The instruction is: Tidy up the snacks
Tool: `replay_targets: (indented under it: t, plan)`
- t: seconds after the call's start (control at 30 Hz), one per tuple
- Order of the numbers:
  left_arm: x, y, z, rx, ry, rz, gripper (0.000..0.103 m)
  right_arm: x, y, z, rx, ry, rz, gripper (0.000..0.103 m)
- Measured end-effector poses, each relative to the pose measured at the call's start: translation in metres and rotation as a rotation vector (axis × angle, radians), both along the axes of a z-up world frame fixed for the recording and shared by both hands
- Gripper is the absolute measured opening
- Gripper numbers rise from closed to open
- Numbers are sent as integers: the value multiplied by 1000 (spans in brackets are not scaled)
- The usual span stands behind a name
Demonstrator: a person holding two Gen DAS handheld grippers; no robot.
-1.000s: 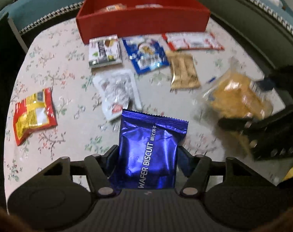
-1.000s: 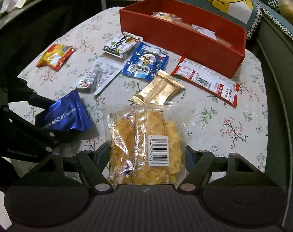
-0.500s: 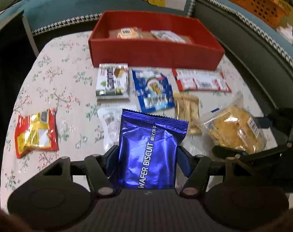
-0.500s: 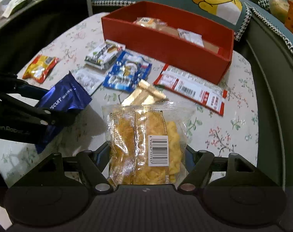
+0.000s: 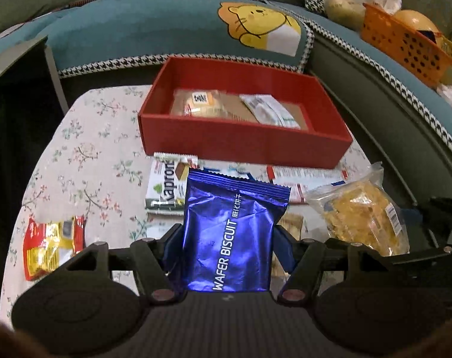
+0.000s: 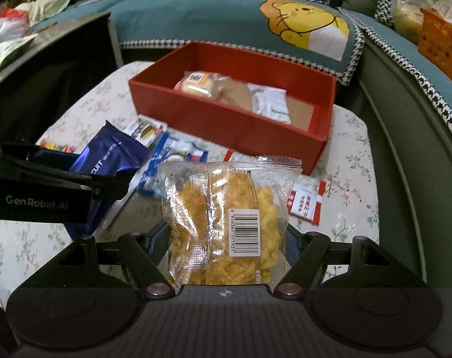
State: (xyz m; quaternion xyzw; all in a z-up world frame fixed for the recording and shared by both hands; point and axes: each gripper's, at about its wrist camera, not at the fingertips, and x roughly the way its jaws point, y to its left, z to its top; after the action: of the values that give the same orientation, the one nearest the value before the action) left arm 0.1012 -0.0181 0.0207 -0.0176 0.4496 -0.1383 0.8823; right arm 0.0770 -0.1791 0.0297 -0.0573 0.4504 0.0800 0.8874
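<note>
- The left hand-held gripper (image 5: 227, 256) is clamping the blue wafer biscuit packet (image 5: 232, 232) by its lower sides, so the packet is standing up between the jaws with its crimped top edge free, clear of the worktop (image 5: 86, 149)
- The right hand-held gripper (image 6: 226, 256) is gripping the clear bag of yellow snacks (image 6: 226, 220) the same way, barcode facing the camera; holding each packet low is probably leaving the upper end free to go over the box wall first
- The two grippers are sitting side by side over the near part of the worktop, the left one showing at the left of the right wrist view with the blue packet in it
- Just beyond the held packets, loose snacks are lying flat on the floral cloth: a red and yellow packet (image 5: 51, 244) toward the left edge, a green and white packet (image 5: 166, 188), a blue and white packet (image 6: 172, 161) and a red and white packet (image 6: 305, 200), all awaiting sorting
- At the far edge of the worktop the red box (image 5: 244, 146) is standing open, and is likely the target; two packets are already lying inside, with bare floor at its right end
- Both held packets are near the box's front wall but not yet over it, so they need carrying forward and above the rim
</note>
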Motion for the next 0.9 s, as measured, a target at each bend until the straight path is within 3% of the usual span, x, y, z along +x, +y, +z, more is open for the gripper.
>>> replay_targets:
  t: [0.9]
  plan:
    - [35,-12,16,-4,-108,74,92,34,-7,12,7,-72,-57,78]
